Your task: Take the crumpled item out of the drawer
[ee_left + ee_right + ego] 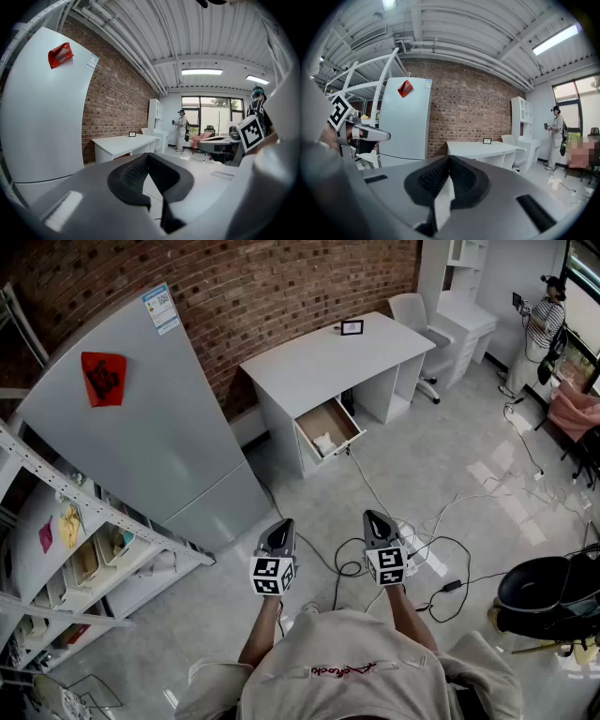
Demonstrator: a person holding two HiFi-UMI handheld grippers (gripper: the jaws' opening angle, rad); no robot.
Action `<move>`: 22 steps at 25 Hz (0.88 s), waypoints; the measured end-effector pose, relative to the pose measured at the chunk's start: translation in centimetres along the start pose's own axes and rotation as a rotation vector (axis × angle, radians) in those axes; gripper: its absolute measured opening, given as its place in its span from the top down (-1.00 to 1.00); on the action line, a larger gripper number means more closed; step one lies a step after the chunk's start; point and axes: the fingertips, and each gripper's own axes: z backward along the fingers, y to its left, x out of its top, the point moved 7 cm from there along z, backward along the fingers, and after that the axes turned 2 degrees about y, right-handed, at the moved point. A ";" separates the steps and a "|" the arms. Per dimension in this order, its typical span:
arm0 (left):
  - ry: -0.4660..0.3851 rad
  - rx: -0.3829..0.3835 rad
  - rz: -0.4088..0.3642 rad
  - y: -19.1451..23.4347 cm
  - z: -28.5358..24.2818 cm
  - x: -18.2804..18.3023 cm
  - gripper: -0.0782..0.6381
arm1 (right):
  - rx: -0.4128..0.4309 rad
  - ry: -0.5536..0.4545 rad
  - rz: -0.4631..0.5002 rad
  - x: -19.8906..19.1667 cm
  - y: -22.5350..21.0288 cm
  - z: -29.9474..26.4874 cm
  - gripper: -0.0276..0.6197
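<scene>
One red sticker (102, 377), one unreadable label (160, 307) on fridge (159, 442); crumpled item (324, 442) in drawer (336, 418).

Person: light beige short-sleeve T-shirt (309, 699); red script print (347, 669) across it, too small to read. left gripper (281, 525): grey plastic shell, tapered nose, dark top panel; black ribbed pads (133, 171); white cube (273, 575) w/ black square markers at rear. right gripper (373, 517): same build; grey shell, black ribbed inner pads (433, 177); dark slot (534, 211) on shell side; marker cube (385, 564) likewise b/w.
</scene>
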 end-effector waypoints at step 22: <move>-0.015 0.059 -0.048 -2.2 -1.1 1.3 0.76 | -0.003 -0.058 -0.045 -0.3 -5.5 1.5 0.88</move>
